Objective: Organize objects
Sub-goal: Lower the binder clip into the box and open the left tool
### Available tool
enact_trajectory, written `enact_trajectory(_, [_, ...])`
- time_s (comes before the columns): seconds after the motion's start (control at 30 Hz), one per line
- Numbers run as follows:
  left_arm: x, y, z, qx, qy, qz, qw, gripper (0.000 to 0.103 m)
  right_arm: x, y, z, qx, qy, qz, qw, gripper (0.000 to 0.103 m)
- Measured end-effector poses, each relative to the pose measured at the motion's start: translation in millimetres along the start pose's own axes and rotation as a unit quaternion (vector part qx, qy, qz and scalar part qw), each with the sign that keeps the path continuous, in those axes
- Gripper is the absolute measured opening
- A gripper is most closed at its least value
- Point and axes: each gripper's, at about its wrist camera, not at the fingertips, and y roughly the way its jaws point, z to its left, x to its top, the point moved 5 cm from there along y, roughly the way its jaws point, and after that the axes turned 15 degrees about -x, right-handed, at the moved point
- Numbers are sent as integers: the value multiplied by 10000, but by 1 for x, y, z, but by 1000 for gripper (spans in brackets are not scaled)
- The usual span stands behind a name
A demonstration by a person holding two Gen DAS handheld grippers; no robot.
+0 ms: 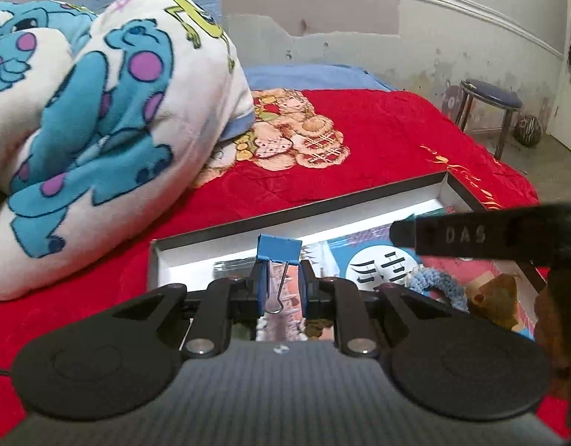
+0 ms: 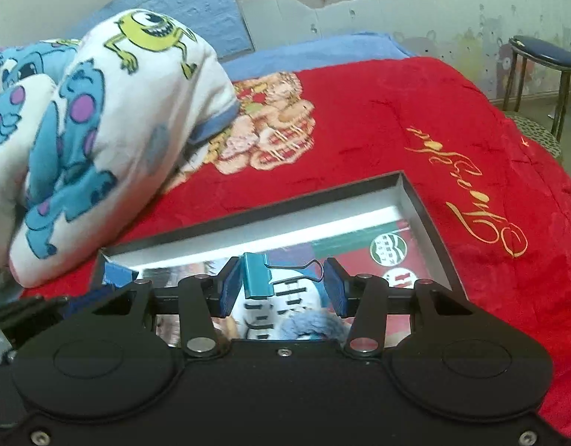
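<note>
My left gripper (image 1: 283,282) is shut on a blue binder clip (image 1: 278,249), whose body sticks up above the pads and whose wire handle hangs between them. In the right wrist view my right gripper (image 2: 282,283) is shut on a teal binder clip (image 2: 256,278) held sideways: its body rests against the left pad and its wire handle reaches the right pad. Both grippers hover over the near part of a shallow black-rimmed box (image 1: 296,210) (image 2: 415,200) on the red blanket. A finger of the right gripper (image 1: 467,234) shows at the right of the left wrist view.
Inside the box lie printed cards (image 2: 389,251), a fluffy blue scrunchie (image 1: 434,286) and a brown item (image 1: 497,293). A rolled cartoon fleece blanket (image 1: 99,122) lies left of the box on the red blanket (image 1: 378,148). A stool (image 1: 486,100) and a ball (image 1: 528,130) stand by the wall.
</note>
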Motion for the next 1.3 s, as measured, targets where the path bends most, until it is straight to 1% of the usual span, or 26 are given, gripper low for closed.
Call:
enact_trajectory(0.17, [1,14,-2,-19,-59,133,9999,21,-2,9,-2,-5,-9,70,10000,46])
enact_trajectory(0.27, [1,18,-4,-26,-22,144,9999,21,-2,11,-3,23,19,91,10000,46])
enact_trajectory(0.37, [1,23,-3,-67,-47,174,9998,21,-2,15,-4,-39,-13,104,9999,46])
enact_trajectory(0.5, [-3,30,0,-63,-60,251,9996,21,-5,22,-5,-29,14,204,9998,46])
enact_trajectory(0.63, [-6,34,3,-51,-61,268,9996,21,-7,25,-7,148,88,260,9995,46])
enact_trajectory(0.8, [-7,37,7,-75,-167,323,9993,22,-8,27,-6,134,67,285,9995,46])
enact_trajectory(0.9, [-7,36,6,-44,-91,278,9996,24,-10,28,-5,115,34,300,9995,46])
enact_trajectory(0.93, [-7,36,5,-45,-68,268,9996,26,-10,29,-4,103,20,297,9995,46])
enact_trajectory(0.97, [-7,36,4,-60,-43,265,9996,27,-11,29,-4,97,7,303,9995,46])
enact_trajectory(1.17, [-5,35,1,-59,-17,215,9998,28,-13,30,-4,128,40,280,9995,47])
enact_trajectory(1.2, [-4,35,1,-44,5,200,9998,29,-13,30,-4,155,58,284,9995,47])
enact_trajectory(1.23, [-3,35,1,-36,27,187,9998,42,-13,30,-4,171,89,282,9994,47])
enact_trajectory(1.27, [-3,34,1,-29,45,169,9998,50,-13,30,-5,210,111,283,9993,47])
enact_trajectory(1.3, [-2,32,1,5,65,149,9999,56,-13,29,-5,283,140,283,9991,48])
